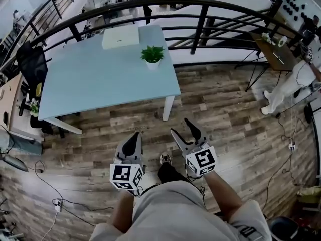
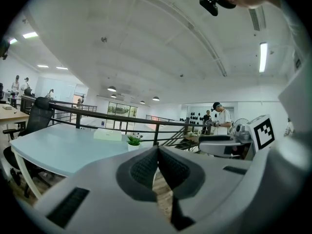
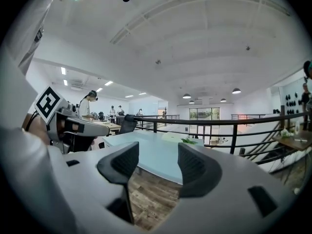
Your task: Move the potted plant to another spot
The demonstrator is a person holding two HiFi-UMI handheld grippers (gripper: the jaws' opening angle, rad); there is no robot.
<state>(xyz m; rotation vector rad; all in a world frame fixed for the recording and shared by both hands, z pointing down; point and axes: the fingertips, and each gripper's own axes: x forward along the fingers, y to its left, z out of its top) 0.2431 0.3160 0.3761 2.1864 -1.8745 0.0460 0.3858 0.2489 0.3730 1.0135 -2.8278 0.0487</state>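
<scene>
The potted plant (image 1: pixel 152 57), a small green bush in a white pot, stands upright on the far right part of the pale blue table (image 1: pixel 95 84). It is near the table's right edge and just right of a flat white box (image 1: pixel 121 36) lying at the far edge. Behind both runs a dark metal railing (image 1: pixel 200 19), and a black office chair (image 1: pixel 31 64) sits at the table's left end. Both tools are held low over the wooden floor (image 1: pixel 225 119) on the near side of the table, well apart from the plant. The left gripper (image 1: pixel 132 137) has its jaws pressed together with nothing between them. The right gripper (image 1: pixel 181 126) has its jaws apart, and only floor and table show through the gap. The step in hand looks like the approach, with the move itself not yet begun. The right gripper seems the better choice, since its jaws stand parted and the plant sits on the right side. It should come in level over the table's near edge, jaws wide enough to pass either side of the pot, and close on the pot's wall, not the leaves. The pot appears to taper toward its base, so a grip high up under the rim should resist slipping. The box leaves less room on the left, so coming from the near right seems safest, with a straight lift before any sideways carry.
</scene>
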